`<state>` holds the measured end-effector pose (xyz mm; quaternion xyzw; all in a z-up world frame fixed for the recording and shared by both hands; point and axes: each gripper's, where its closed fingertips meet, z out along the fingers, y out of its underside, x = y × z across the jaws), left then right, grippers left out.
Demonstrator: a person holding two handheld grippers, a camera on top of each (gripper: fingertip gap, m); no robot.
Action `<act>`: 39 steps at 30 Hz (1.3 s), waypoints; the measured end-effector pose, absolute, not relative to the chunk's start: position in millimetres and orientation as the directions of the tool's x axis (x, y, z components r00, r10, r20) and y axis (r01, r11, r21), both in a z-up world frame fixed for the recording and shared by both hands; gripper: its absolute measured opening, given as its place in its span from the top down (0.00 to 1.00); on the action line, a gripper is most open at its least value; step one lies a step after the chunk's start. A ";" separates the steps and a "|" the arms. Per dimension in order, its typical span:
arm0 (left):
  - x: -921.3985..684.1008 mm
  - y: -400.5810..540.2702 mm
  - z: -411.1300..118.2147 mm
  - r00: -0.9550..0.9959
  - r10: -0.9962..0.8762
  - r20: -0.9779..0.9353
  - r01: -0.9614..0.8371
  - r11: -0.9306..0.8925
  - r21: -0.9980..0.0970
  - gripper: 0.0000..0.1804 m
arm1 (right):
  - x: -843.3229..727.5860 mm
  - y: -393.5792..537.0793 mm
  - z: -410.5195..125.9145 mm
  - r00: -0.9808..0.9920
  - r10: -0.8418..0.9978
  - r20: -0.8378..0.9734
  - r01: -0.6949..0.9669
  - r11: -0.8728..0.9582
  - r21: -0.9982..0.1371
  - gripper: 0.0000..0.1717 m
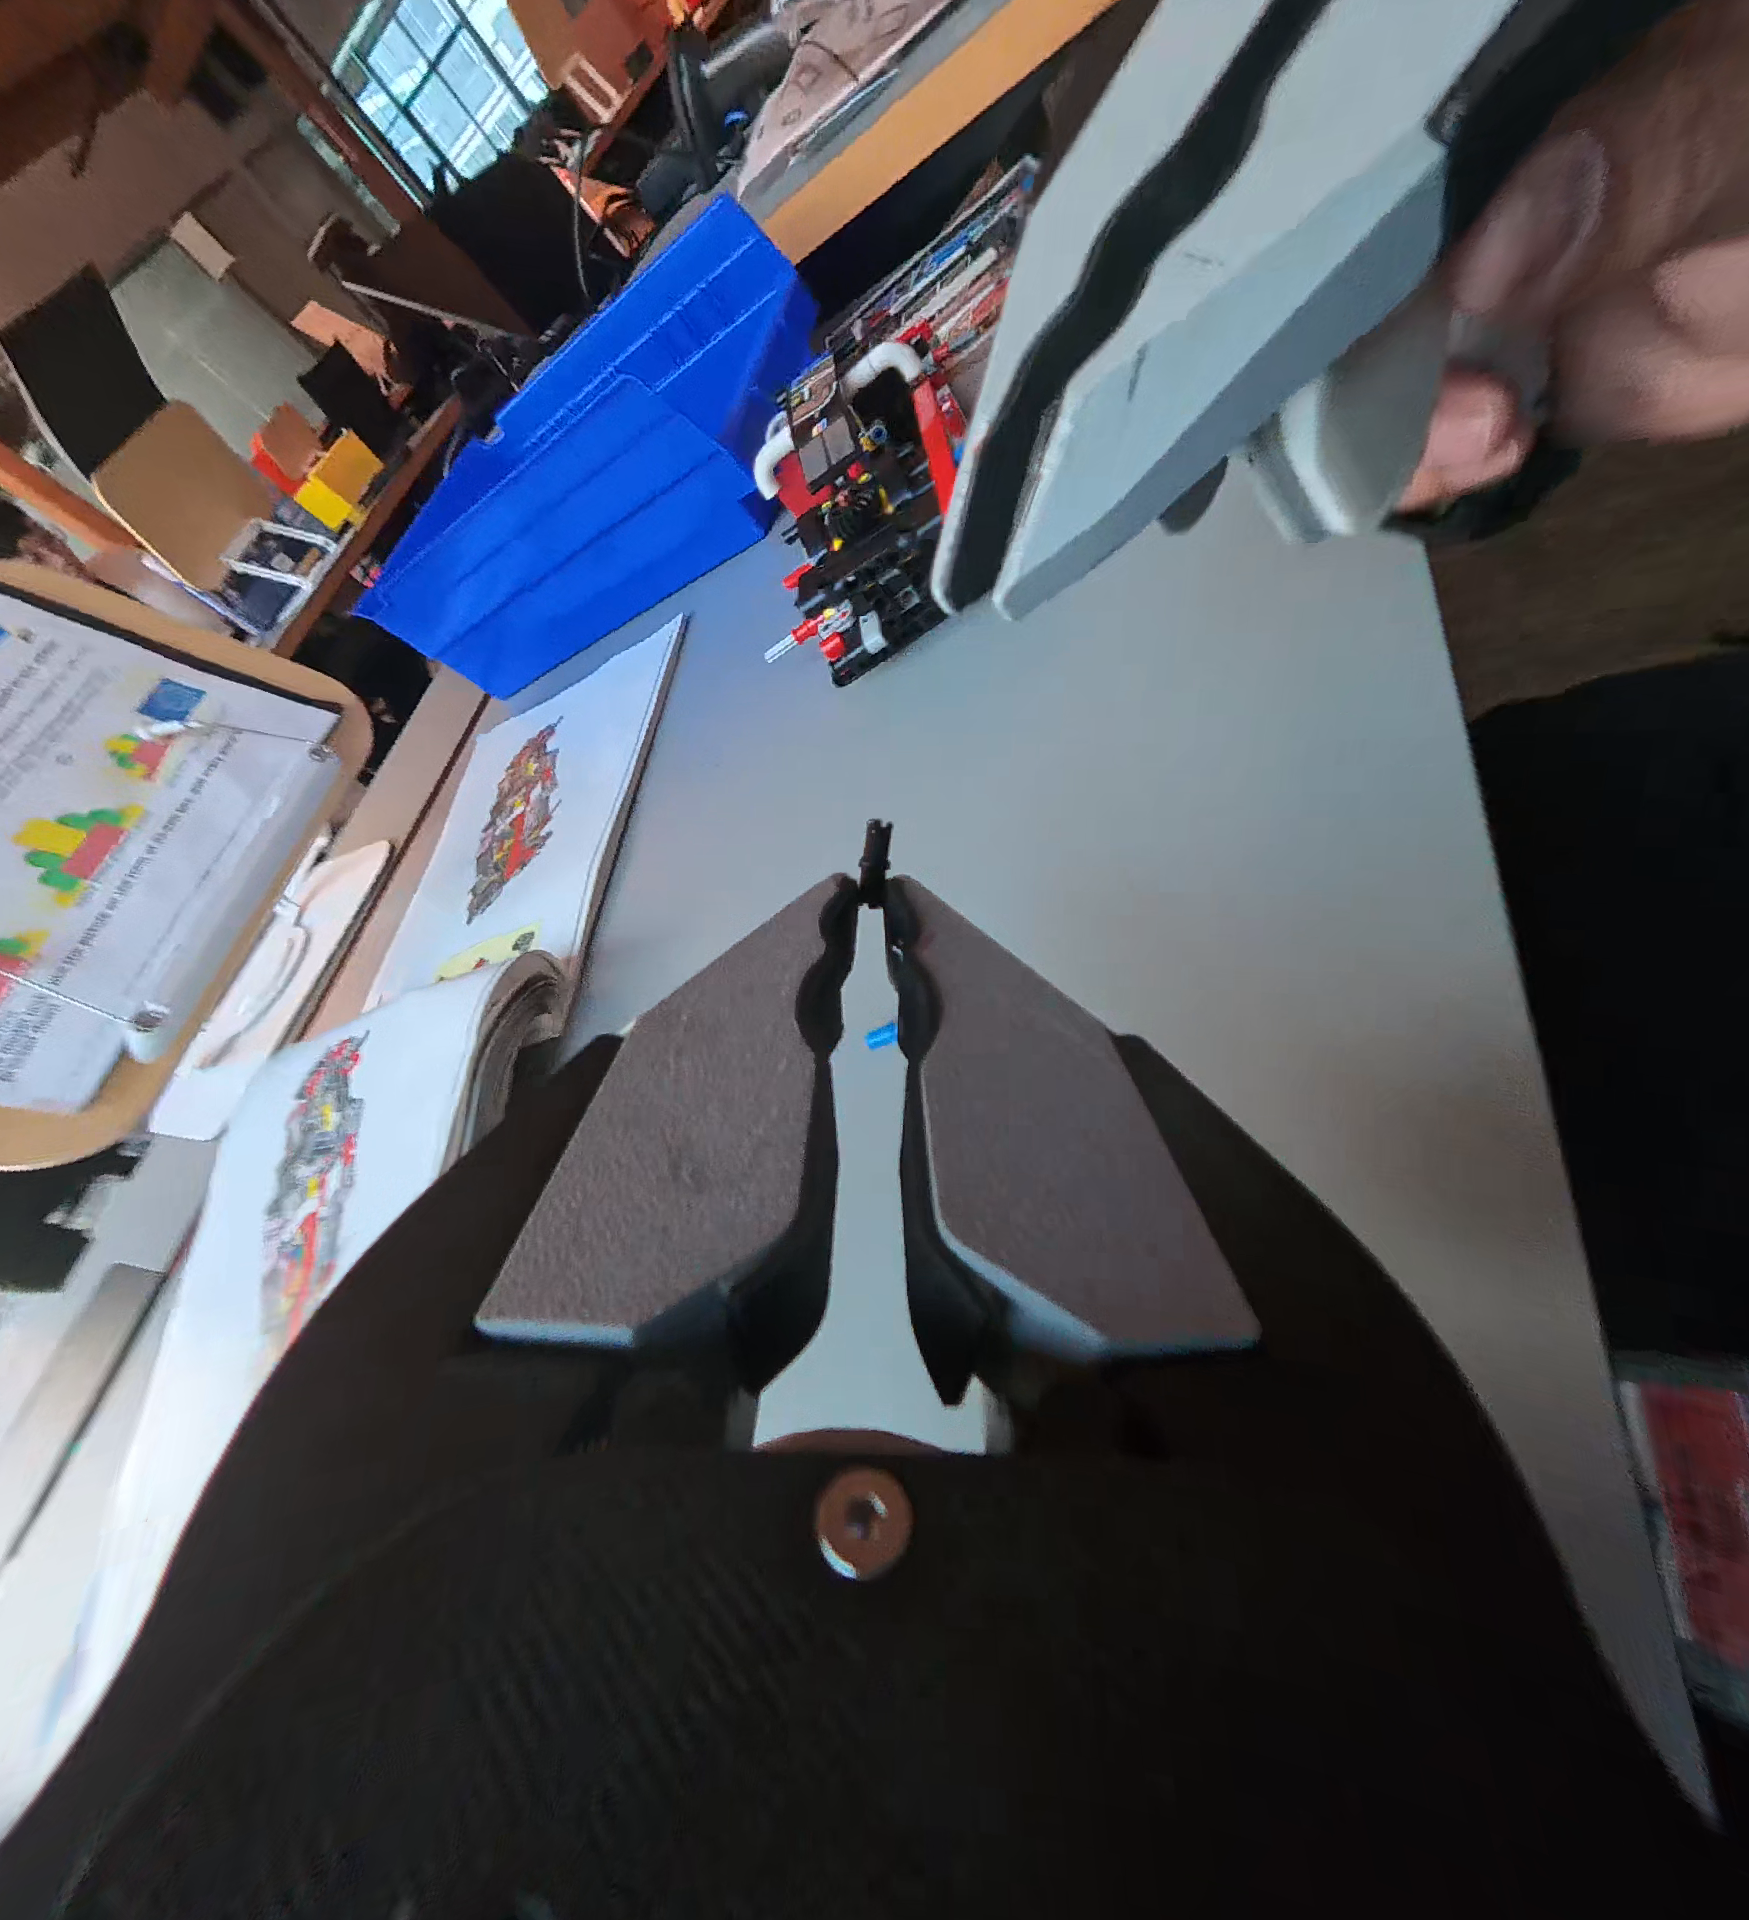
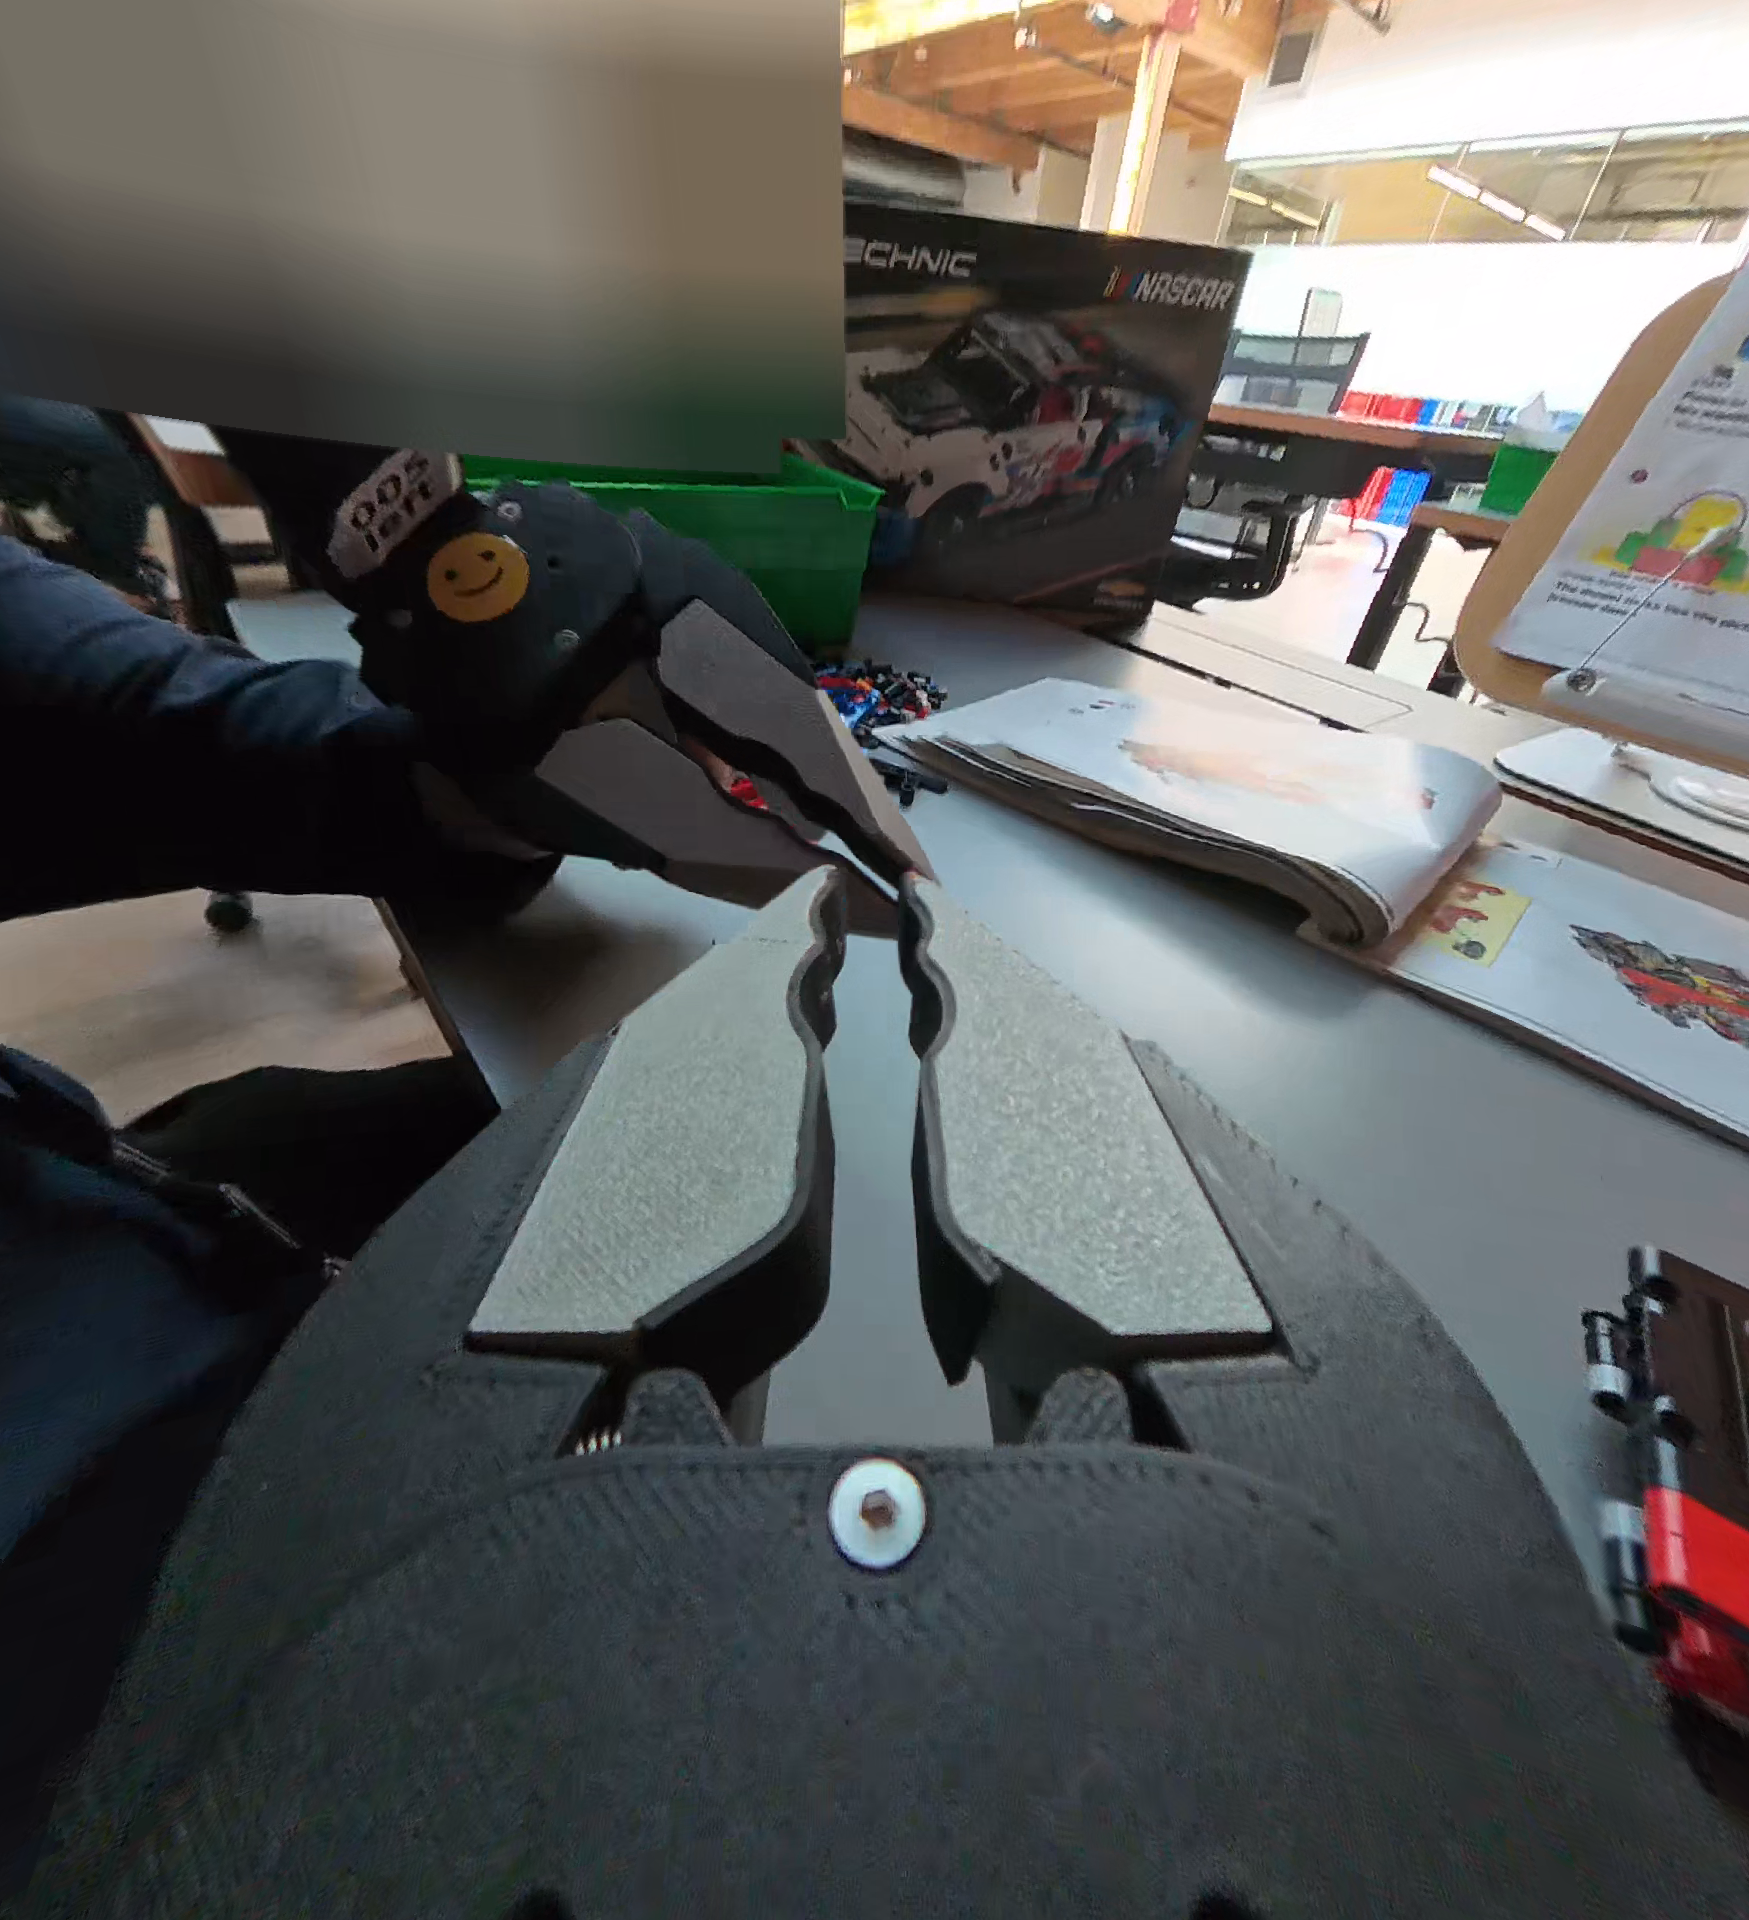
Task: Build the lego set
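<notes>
Pinching a small black pin (image 1: 875, 862) at its tips, the left gripper (image 1: 875, 902) is hovering over the grey table (image 1: 1213, 831).
Right gripper (image 2: 868, 894), slightly parted and holding nothing, is pointing at 12 o'clock toward the left's tips; a blue peg (image 1: 880, 1037) is lying below.

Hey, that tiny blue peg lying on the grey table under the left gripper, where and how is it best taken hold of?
Probably from straight above: the small blue cylindrical peg lies on its side on the grey table, so set one finger against each long curved side, across its width. The left gripper is shut on a small black pin, so the right gripper may suit better.
</notes>
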<state>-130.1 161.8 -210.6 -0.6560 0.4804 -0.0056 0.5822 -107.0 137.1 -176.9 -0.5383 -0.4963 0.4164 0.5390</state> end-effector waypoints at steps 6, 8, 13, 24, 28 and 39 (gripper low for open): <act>-132.1 164.4 -199.8 0.534 -0.613 -0.582 -0.626 0.176 -0.760 0.99 | -83.8 144.9 -188.0 0.265 0.956 0.124 0.074 0.108 -0.991 0.97; -122.9 164.2 -193.8 0.557 -0.649 -0.518 -0.562 0.166 -0.811 0.99 | -77.3 147.8 -189.0 0.287 0.952 0.103 0.066 0.087 -0.994 0.97; -106.1 156.6 -206.6 0.531 -0.747 -0.400 -0.507 0.098 -0.856 0.99 | -65.4 154.4 -192.5 0.323 0.937 0.131 0.093 0.107 -0.990 0.97; -119.5 152.7 -217.7 0.501 -0.764 -0.407 -0.531 0.100 -0.841 0.99 | -73.1 164.5 -198.8 0.204 0.976 -0.073 0.104 -0.095 -0.990 0.95; -123.5 156.2 -219.3 0.506 -0.775 -0.378 -0.522 0.074 -0.850 0.99 | -94.6 158.3 -205.1 0.120 0.992 -0.048 0.221 -0.074 -0.972 0.92; -134.2 171.9 -221.6 0.560 -0.771 -0.302 -0.476 -0.001 -0.879 0.99 | -132.8 164.0 -207.4 -0.073 0.990 -0.124 0.260 -0.101 -0.960 0.95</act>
